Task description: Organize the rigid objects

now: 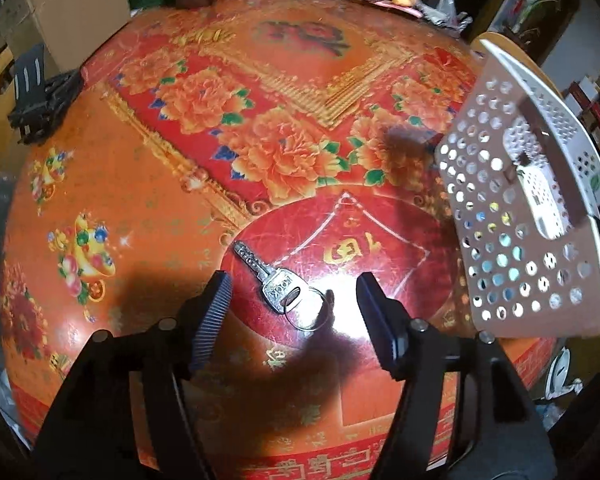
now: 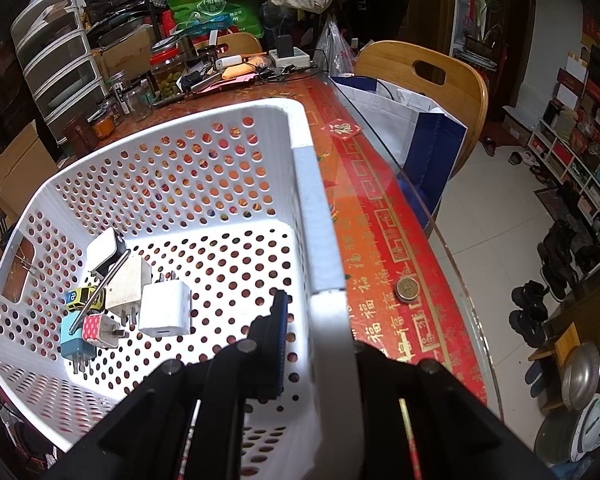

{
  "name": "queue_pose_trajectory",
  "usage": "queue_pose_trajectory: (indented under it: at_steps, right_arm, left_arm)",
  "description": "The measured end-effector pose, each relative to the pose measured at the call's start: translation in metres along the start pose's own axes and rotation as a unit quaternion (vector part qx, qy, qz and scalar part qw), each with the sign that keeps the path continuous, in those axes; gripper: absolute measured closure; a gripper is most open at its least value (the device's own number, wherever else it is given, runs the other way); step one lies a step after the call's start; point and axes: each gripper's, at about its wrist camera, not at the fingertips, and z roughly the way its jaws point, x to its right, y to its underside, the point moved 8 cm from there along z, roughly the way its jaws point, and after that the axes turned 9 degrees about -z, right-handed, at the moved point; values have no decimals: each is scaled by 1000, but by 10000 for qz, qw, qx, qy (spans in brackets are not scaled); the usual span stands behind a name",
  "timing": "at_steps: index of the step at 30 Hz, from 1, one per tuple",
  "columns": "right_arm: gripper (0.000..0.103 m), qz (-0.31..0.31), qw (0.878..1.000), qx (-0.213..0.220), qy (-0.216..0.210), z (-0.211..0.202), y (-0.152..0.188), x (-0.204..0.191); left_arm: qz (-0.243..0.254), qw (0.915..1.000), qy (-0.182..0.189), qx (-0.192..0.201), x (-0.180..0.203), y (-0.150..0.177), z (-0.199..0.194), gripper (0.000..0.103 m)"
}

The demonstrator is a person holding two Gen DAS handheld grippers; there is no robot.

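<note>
A key [image 1: 274, 282] on a ring lies flat on the worktop [image 1: 148, 208], between the two fingers of the left gripper [image 1: 292, 304] and touching neither. The basket [image 1: 512, 216] stands to its right, near the worktop's right edge. Inside the basket, several plug adapters [image 2: 165, 309], a toy car [image 2: 85, 298] and a thin rod [image 2: 100, 290] cluster in its left corner. A coin [image 2: 407, 289] lies on the worktop just right of the basket. The right gripper [image 2: 324, 340] straddles the basket's right rim.

A cluttered home dining room: festive red tablecloth [image 1: 284, 128], wooden chair [image 2: 428, 76], shoes [image 2: 532, 304].
</note>
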Motion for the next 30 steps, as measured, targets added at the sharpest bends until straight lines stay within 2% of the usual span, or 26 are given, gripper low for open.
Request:
queue_pose_trajectory:
  at_steps: [4, 5, 7, 8, 14, 15, 16, 17, 20, 30]
  right_arm:
    - [91, -7, 10000, 18, -23, 0, 0, -1]
    - [91, -13, 10000, 19, -25, 0, 0, -1]
    - [91, -12, 10000, 13, -25, 0, 0, -1]
    - [91, -8, 10000, 17, -26, -1, 1, -1]
    - [90, -8, 10000, 20, -25, -1, 0, -1]
    - [91, -6, 10000, 21, -26, -1, 0, -1]
    - [91, -4, 10000, 25, -24, -1, 0, -1]
    - [91, -5, 10000, 24, -25, -1, 0, -1]
    - [90, -6, 10000, 29, -22, -1, 0, -2]
    - [90, -4, 10000, 31, -31, 0, -1, -1]
  left_arm:
    - [-226, 9996, -88, -112, -5, -1, 10, 41]
    - [-221, 9996, -166, -79, -5, 0, 10, 45]
    - [-217, 9992, -321, -22, -3, 0, 10, 64]
    - [-247, 9990, -362, -5, -3, 0, 10, 77]
    - [-298, 9993, -221, 37, 5, 0, 8, 80]
    - [-294, 9993, -195, 77, 6, 0, 6, 85]
    - [-279, 9993, -179, 151, 7, -2, 3, 99]
    - [-279, 9993, -156, 172, 6, -2, 0, 103]
    - [-178, 9993, -173, 264, 8, -5, -8, 103]
    - [-217, 9991, -289, 201, -5, 0, -3, 103]
